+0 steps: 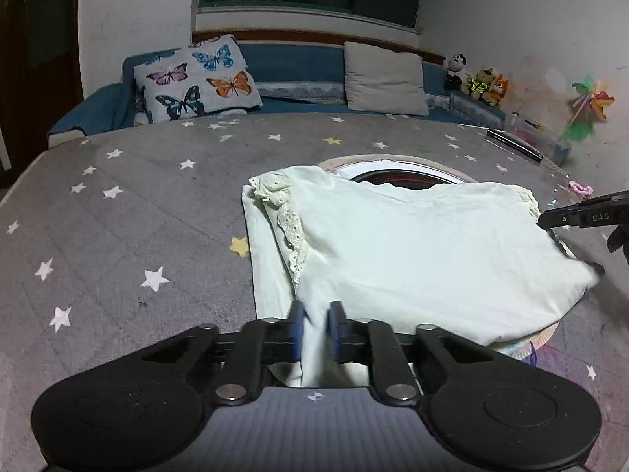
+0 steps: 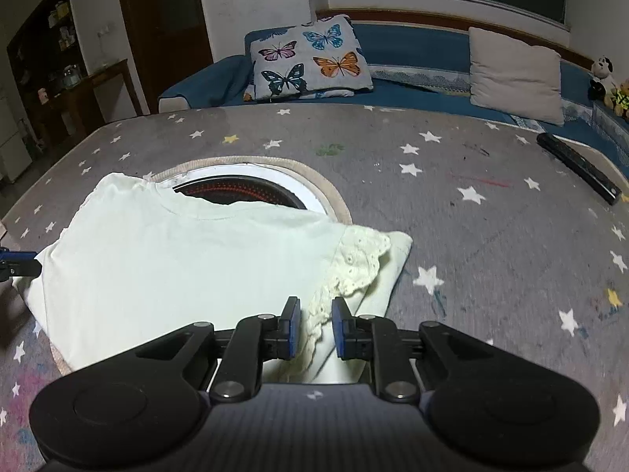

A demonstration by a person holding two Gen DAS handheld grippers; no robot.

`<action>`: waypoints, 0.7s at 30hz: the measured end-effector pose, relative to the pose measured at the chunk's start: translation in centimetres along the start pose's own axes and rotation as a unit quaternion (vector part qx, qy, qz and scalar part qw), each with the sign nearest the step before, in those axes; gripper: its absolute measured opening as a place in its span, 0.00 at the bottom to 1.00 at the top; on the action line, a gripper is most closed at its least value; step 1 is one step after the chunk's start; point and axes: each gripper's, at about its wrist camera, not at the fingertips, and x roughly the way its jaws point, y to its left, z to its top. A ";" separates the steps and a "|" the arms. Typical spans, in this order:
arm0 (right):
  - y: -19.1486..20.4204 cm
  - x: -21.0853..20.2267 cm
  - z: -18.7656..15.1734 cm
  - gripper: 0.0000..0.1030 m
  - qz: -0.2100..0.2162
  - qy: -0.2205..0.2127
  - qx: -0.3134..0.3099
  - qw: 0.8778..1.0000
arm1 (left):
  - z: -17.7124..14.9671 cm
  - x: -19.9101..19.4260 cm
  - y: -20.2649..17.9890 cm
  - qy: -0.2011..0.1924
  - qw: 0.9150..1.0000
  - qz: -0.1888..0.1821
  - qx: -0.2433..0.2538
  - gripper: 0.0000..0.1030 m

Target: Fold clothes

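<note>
A pale cream top [image 1: 412, 244] with lace-trimmed sleeves lies spread on the grey star-print table cover [image 1: 137, 204]; it also shows in the right wrist view [image 2: 177, 259]. My left gripper [image 1: 314, 314] has its blue pads narrowly apart around a fold of the top's near edge. My right gripper [image 2: 314, 310] has its pads narrowly apart around the lace sleeve [image 2: 354, 263] and cloth. Each gripper's tip shows at the edge of the other view: the right one [image 1: 582, 216], the left one [image 2: 17, 265].
A round opening with a white rim and dark bowl [image 2: 251, 190] sits in the table under the top's neckline. A black remote [image 2: 578, 167] lies far right. Behind the table are a blue sofa [image 2: 412, 45], a butterfly pillow [image 2: 310, 59], a grey cushion [image 2: 515, 74] and plush toys [image 1: 475, 80].
</note>
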 end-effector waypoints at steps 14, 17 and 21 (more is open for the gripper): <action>-1.5 0.6 -0.6 0.15 0.014 -0.011 0.053 0.998 | -0.5 -1.3 -0.9 -0.012 1.000 0.016 0.006 0.04; -1.3 1.1 -0.6 0.02 0.014 -0.010 0.052 0.998 | -0.5 -1.5 -1.0 -0.012 1.000 0.016 0.010 0.04; -1.4 1.0 -0.4 0.01 -0.005 -0.021 0.045 0.999 | -0.9 -0.9 -1.0 0.000 1.000 0.022 0.009 0.04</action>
